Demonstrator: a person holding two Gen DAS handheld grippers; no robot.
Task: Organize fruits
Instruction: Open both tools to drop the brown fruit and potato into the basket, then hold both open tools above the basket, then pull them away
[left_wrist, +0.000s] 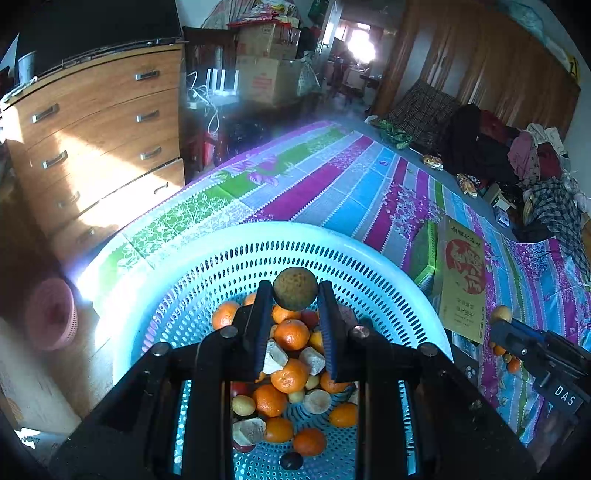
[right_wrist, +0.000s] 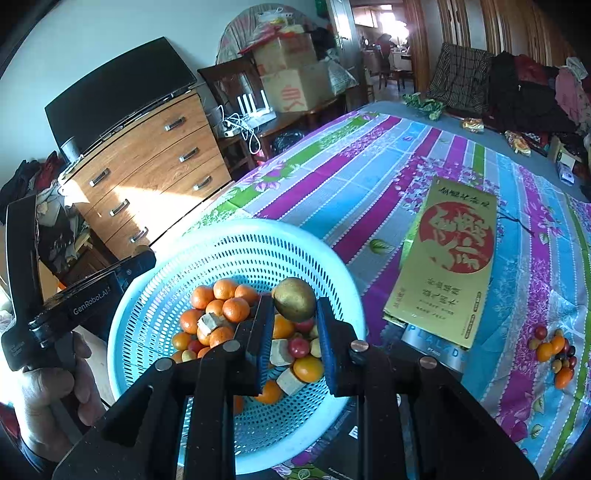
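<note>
A light blue perforated basket (left_wrist: 258, 236) (right_wrist: 229, 236) stands on the bed and holds several oranges (left_wrist: 291, 334) (right_wrist: 225, 288), small red and yellow fruits and pale cubes. My left gripper (left_wrist: 295, 295) is shut on a round brownish-green fruit (left_wrist: 295, 288) above the basket. My right gripper (right_wrist: 294, 302) is shut on a smooth yellow-green fruit (right_wrist: 294, 298) over the basket's right side. The right gripper also shows in the left wrist view (left_wrist: 517, 328), holding that fruit (left_wrist: 501, 314). The left gripper body (right_wrist: 85, 299) is at the left of the right wrist view.
A gold box with a red circle (right_wrist: 450, 258) (left_wrist: 463, 280) lies right of the basket on the striped bedspread (right_wrist: 369, 173). A small pile of loose fruits (right_wrist: 556, 350) lies on the bed at right. A wooden dresser (left_wrist: 92, 147) stands left. Clothes (left_wrist: 517, 155) are piled far right.
</note>
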